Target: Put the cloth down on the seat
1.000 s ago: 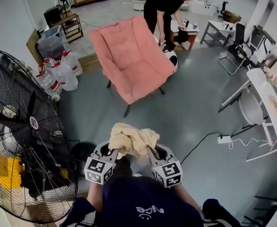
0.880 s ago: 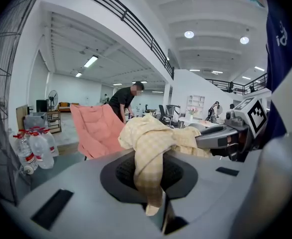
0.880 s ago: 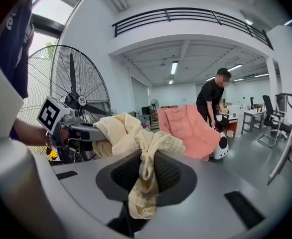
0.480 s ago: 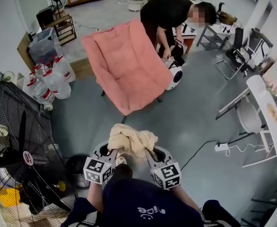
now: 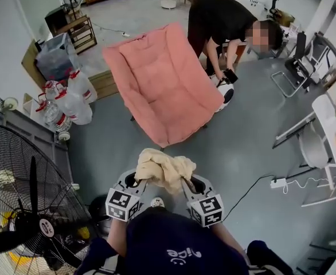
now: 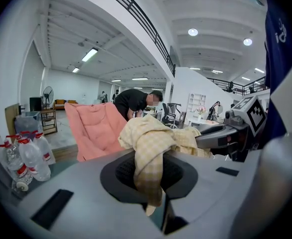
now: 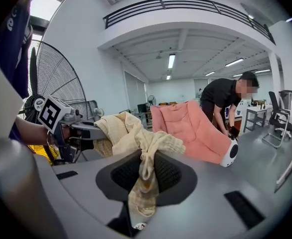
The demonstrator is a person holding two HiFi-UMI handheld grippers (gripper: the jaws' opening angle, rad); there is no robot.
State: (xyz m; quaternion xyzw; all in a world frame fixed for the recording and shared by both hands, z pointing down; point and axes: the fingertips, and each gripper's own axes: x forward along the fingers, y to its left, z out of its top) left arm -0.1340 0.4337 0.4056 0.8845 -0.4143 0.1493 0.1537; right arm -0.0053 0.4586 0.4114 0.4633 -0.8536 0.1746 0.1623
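Observation:
A pale yellow checked cloth [image 5: 163,167] is bunched up between my two grippers, just in front of my chest. My left gripper [image 5: 140,179] is shut on its left side, and the cloth [image 6: 151,148] runs down between its jaws. On the other side my right gripper [image 5: 184,181] is shut on the cloth [image 7: 143,171]. The pink padded chair [image 5: 165,85] stands on the floor ahead of me, a good step beyond the cloth. It also shows as a pink chair [image 6: 93,128] in the left gripper view and as a pink chair [image 7: 193,128] in the right one.
A person in black [image 5: 228,24] bends over a small white robot [image 5: 225,93] right of the chair. A big floor fan [image 5: 24,211] stands at my left, with water bottles [image 5: 70,99] behind it. A power strip and cable [image 5: 277,183] lie at right, near white tables.
The chair has come nearer as I walked forward. The person in black has bent lower over the white robot. Both grippers still hold the cloth the same way.

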